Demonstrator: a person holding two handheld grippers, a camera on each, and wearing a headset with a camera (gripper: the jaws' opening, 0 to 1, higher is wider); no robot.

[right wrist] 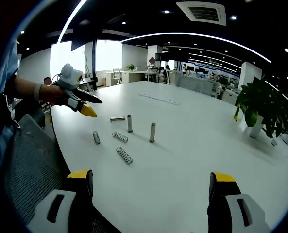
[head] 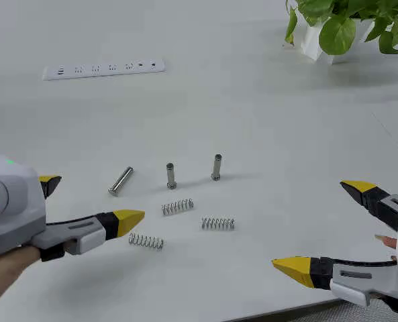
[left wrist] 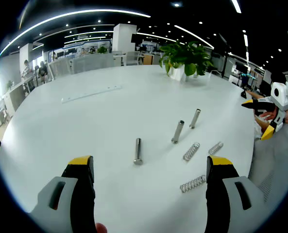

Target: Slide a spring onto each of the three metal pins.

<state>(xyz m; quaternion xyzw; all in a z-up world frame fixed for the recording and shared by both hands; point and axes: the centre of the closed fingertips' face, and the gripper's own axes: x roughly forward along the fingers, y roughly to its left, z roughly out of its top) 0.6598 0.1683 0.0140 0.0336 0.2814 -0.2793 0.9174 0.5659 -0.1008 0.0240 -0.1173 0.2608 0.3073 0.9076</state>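
In the head view, the left tongs (head: pixel 94 199) at lower left and the right tongs (head: pixel 317 225) at lower right are held wide open and empty. The springs (head: pixel 177 206) and pins (head: pixel 171 176) are seen on the tabletop (head: pixel 252 100) at centre, between them. In the left gripper view, the springs are seen right of centre, by the right jaw. In the right gripper view, they are seen left of centre, well above the jaws.

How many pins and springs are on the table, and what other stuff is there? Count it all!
Metal pins: 3 (2 standing, 1 lying down)
Springs: 3
Power strip: 1
Potted plant: 1
Total: 8
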